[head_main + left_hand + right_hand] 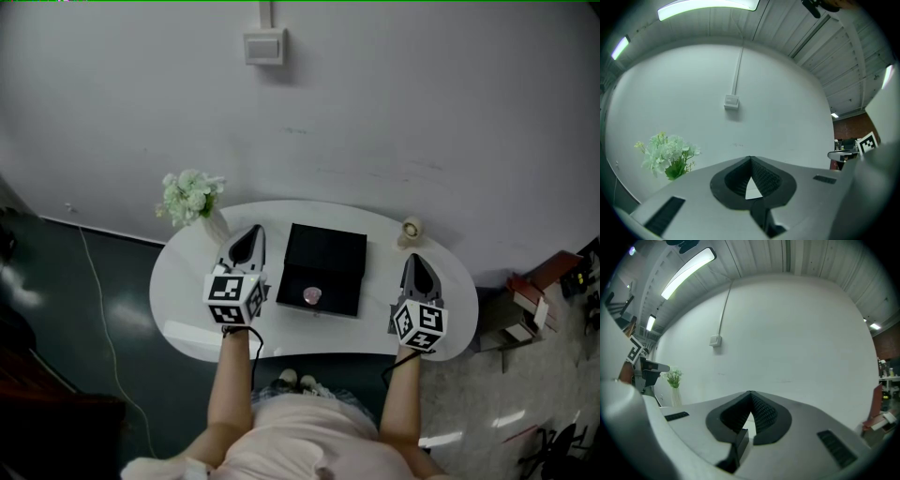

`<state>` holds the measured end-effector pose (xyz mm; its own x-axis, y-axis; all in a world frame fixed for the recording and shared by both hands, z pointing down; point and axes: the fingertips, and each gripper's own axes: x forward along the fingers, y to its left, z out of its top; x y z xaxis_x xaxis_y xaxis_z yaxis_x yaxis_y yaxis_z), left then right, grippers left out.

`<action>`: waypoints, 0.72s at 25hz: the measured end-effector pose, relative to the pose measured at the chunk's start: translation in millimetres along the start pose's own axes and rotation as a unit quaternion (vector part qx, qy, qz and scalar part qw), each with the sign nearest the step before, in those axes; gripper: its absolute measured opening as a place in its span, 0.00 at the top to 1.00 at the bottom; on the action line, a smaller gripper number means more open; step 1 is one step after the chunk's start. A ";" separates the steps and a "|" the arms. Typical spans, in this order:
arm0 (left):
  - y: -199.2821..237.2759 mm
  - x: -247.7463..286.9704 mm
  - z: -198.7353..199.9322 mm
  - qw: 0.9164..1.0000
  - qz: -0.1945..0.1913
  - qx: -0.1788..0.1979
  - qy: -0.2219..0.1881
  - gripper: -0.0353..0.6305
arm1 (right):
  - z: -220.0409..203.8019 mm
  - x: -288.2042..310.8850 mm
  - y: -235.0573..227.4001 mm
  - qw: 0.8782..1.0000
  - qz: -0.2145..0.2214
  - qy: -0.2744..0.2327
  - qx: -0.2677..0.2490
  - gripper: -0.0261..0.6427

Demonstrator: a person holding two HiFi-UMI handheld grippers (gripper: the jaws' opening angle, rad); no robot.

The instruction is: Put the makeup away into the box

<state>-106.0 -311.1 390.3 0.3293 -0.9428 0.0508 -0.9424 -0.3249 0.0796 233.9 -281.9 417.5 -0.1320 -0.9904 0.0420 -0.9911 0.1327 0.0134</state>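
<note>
A black box (330, 251) lies open in the middle of the white table (183, 300). A small pink round makeup item (312, 296) sits in its near half. My left gripper (251, 231) hovers just left of the box, pointing toward the wall. Its jaws are shut with nothing between them, and in the left gripper view the left gripper (750, 159) has its tips meeting. My right gripper (413, 259) is held to the right of the box. In the right gripper view the right gripper (750, 393) is shut and empty too.
White flowers (190, 195) in a vase (217, 226) stand at the table's back left, also seen as flowers (668, 154) from the left gripper. A small round object (411, 228) sits at the back right. A wall switch (264, 45) is above. Clutter (530, 305) lies on the floor to the right.
</note>
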 end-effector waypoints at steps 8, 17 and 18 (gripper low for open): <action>-4.0 -0.8 -4.3 1.000 -0.009 0.001 0.004 0.91 | 1.2 -1.8 4.0 1.000 0.005 0.000 0.000 0.94; -7.7 -0.6 -9.3 1.000 -0.012 0.011 0.010 0.91 | -1.6 -4.2 5.9 1.000 0.011 0.003 0.003 0.94; -7.3 -0.9 -9.3 1.000 -0.012 0.011 0.010 0.91 | -1.8 -4.2 6.6 1.000 0.011 0.003 0.003 0.94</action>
<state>-98.9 -307.2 398.9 0.3536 -0.9329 0.0687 -0.9348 -0.3500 0.0599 227.9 -276.8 419.2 -0.1534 -0.9870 0.0487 -0.9881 0.1539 0.0068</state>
